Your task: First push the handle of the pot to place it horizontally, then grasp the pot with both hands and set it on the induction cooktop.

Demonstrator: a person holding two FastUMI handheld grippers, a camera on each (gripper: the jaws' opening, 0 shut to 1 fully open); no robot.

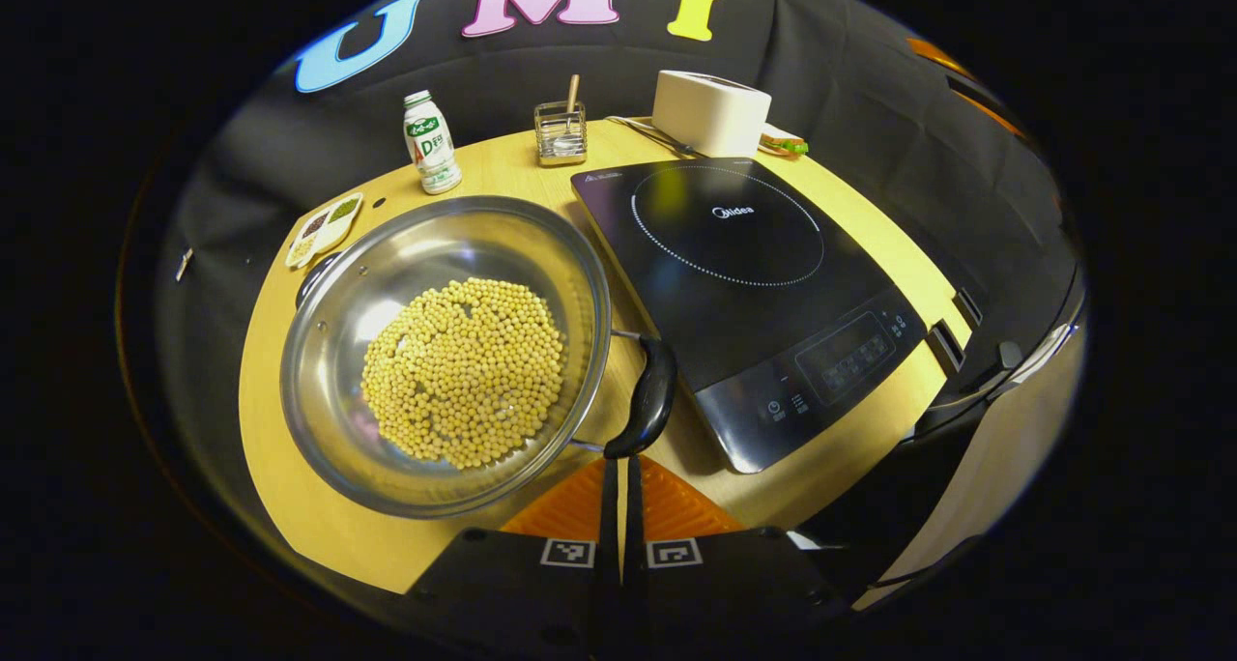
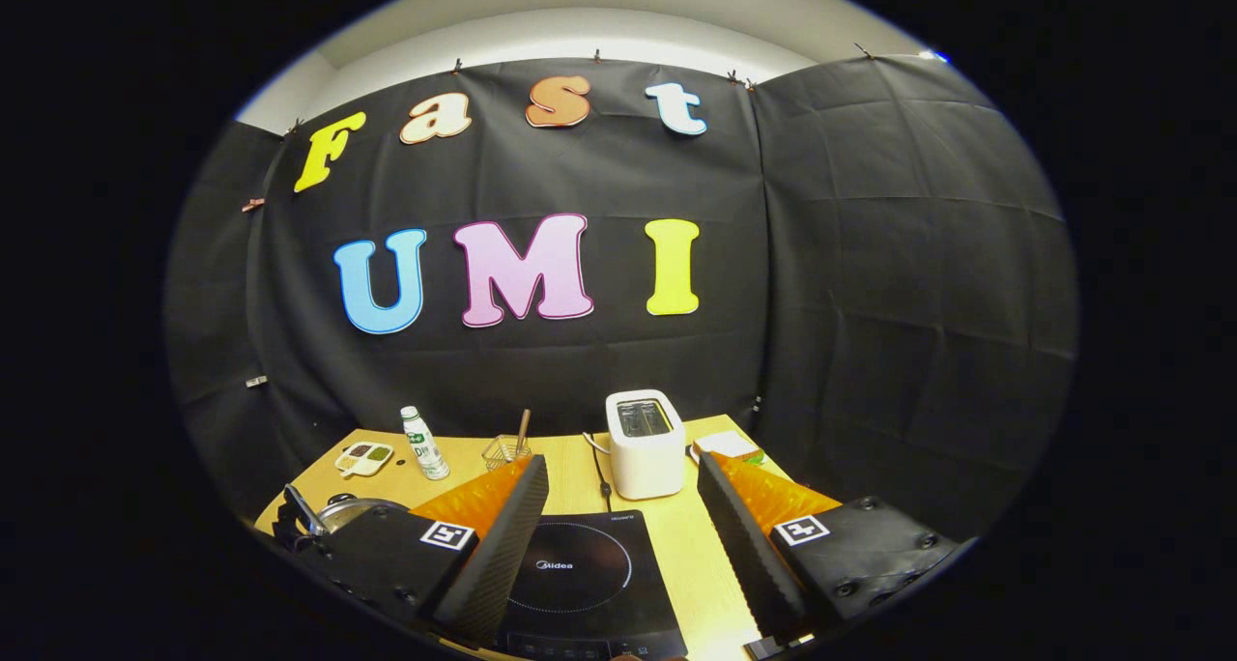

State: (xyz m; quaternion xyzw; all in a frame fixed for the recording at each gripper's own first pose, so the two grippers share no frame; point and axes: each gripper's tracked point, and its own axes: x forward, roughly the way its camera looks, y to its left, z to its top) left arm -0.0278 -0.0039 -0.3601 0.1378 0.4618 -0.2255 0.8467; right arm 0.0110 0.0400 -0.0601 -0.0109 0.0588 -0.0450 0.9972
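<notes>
A steel pot (image 1: 333, 294) holding soybeans (image 1: 464, 371) stands on the wooden table, left of the black induction cooktop (image 1: 734, 255). Its black side handle (image 1: 652, 395) hangs on two wire arms at the rim nearest the cooktop. My left gripper (image 1: 619, 463) is shut, with its tips against the lower end of that handle and nothing between them. In the right gripper view, my right gripper (image 2: 621, 463) is open wide above the cooktop (image 2: 580, 574), holding nothing. The pot's rim (image 2: 353, 508) peeks out at the lower left there.
At the back of the table stand a white toaster (image 1: 710, 110), a glass holder with a stick (image 1: 560, 131) and a small bottle (image 1: 431, 144). A divided dish (image 1: 324, 228) lies behind the pot. The table's edge (image 1: 319, 535) runs close in front of the pot.
</notes>
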